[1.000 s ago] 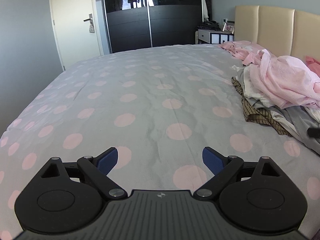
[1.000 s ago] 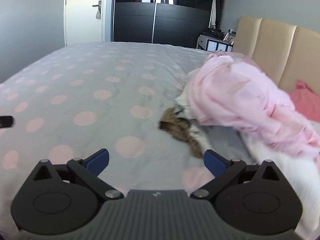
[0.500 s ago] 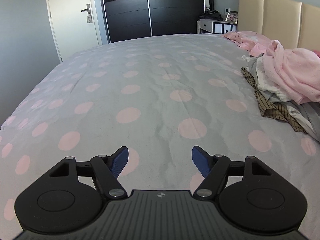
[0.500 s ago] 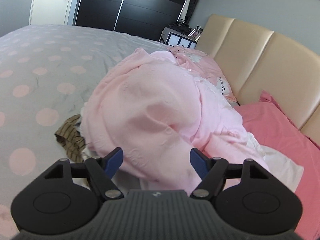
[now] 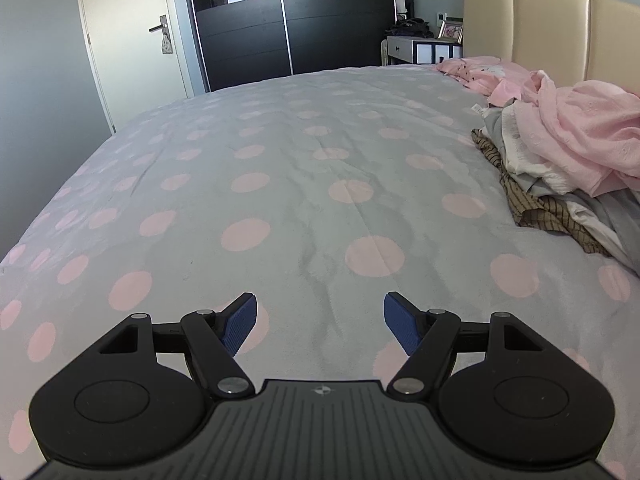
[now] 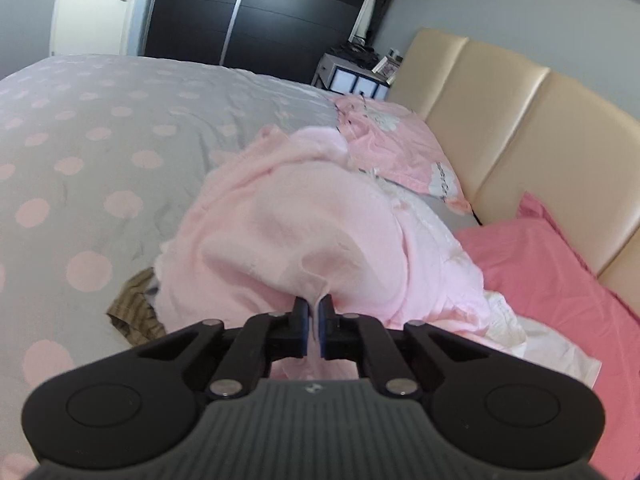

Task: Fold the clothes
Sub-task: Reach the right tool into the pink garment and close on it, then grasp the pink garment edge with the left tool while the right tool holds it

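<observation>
A soft, crinkled pink garment (image 6: 304, 232) is lying bunched on top of the clothes pile (image 5: 560, 168) at the head end of the bed, near the padded beige headboard (image 6: 520, 128). The right gripper (image 6: 314, 312) is clenching a fold of its thin fabric between blue pads. Under it, white and grey pieces and a brown striped one (image 6: 136, 312) are spilling onto the grey, pink-dotted duvet (image 5: 280, 184). Pink pillows (image 6: 560, 280) are crowding the far side. The left gripper (image 5: 320, 322) is hovering released over bare duvet, well apart from the pile.
</observation>
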Action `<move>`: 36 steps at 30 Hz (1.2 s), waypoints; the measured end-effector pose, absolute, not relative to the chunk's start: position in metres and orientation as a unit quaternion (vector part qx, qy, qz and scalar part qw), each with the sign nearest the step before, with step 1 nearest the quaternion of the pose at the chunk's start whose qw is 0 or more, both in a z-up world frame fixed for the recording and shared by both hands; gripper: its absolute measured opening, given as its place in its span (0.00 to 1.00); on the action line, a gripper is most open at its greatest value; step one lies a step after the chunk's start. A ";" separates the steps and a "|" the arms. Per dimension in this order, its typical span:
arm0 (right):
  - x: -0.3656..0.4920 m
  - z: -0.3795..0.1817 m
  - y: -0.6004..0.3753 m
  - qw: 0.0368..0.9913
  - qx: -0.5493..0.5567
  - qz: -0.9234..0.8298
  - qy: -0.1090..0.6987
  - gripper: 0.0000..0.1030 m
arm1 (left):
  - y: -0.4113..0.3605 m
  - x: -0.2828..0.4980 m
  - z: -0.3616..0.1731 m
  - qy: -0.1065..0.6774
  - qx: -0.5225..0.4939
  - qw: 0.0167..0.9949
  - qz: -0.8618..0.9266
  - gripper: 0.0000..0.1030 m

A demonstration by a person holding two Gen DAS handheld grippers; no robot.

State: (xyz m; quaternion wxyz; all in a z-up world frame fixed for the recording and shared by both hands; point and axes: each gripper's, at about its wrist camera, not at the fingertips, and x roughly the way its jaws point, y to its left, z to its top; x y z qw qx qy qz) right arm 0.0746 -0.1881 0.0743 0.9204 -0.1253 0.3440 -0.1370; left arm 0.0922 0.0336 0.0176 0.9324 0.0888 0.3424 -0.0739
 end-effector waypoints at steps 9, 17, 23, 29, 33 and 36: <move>0.027 0.149 -0.092 0.943 -0.149 -0.035 0.297 0.02 | 0.038 0.067 0.043 0.305 0.079 0.946 -0.077 0.68; -0.042 0.172 0.015 0.937 -0.149 0.121 0.291 0.01 | 0.054 0.046 0.062 0.280 0.072 0.955 -0.066 0.68; -0.105 0.147 0.070 0.911 -0.104 0.234 0.324 0.01 | 0.062 0.032 0.073 0.269 0.077 0.958 -0.063 0.68; -0.167 0.088 0.111 0.865 -0.044 0.321 0.383 0.01 | 0.060 0.023 0.073 0.270 0.093 0.956 -0.069 0.68; -0.191 0.054 0.124 0.822 0.029 0.377 0.426 0.01 | 0.055 0.021 0.067 0.278 0.108 0.952 -0.073 0.68; -0.206 0.036 0.138 0.805 0.030 0.387 0.449 0.02 | 0.049 0.020 0.063 0.283 0.116 0.949 -0.080 0.68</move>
